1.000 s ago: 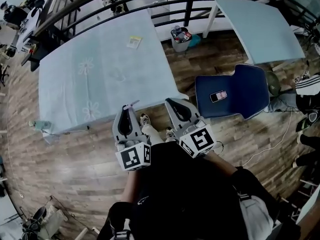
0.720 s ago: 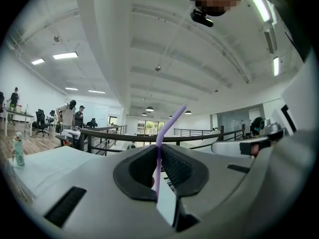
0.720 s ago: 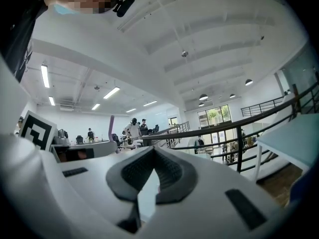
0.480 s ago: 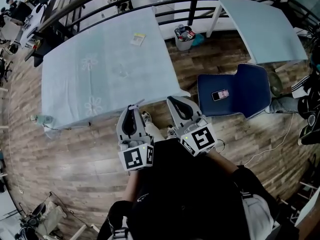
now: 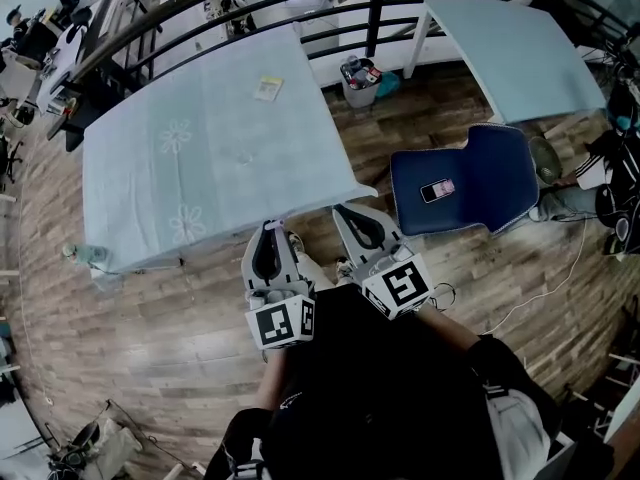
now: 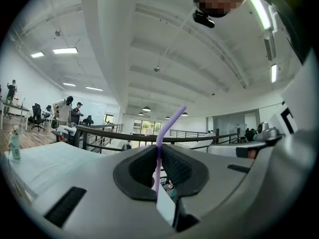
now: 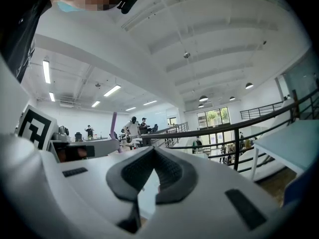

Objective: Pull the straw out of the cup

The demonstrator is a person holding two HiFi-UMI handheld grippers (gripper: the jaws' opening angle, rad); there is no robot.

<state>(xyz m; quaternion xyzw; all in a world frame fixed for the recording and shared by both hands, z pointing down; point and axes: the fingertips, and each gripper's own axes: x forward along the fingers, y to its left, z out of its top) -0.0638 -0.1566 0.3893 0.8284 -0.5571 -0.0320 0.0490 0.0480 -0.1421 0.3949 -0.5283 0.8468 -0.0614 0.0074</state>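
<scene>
**Stock on view: straw in left tongs, at worktop's near edge**

1. Wooden floor. Bare strip along the worktop's near edge, and a wider bare patch to its left.
2. Worktop, pale blue cloth. Its near edge runs just ahead of both tongs, and its near right corner is beside the right tongs.
3. Second worktop, far right, well apart.
4. Black railing, beyond both far edges.
5. Blue chair, right of the right tongs, with a floor gap between. A phone lies on it.
6. Bin, between the two worktops.
7. Left tongs, level, clamped on the straw.
8. Right tongs, level, pads together, nothing between.
9. Card, near the worktop's far edge.
10. Purple straw, upright between the left pads, with its bent top above them.
</scene>
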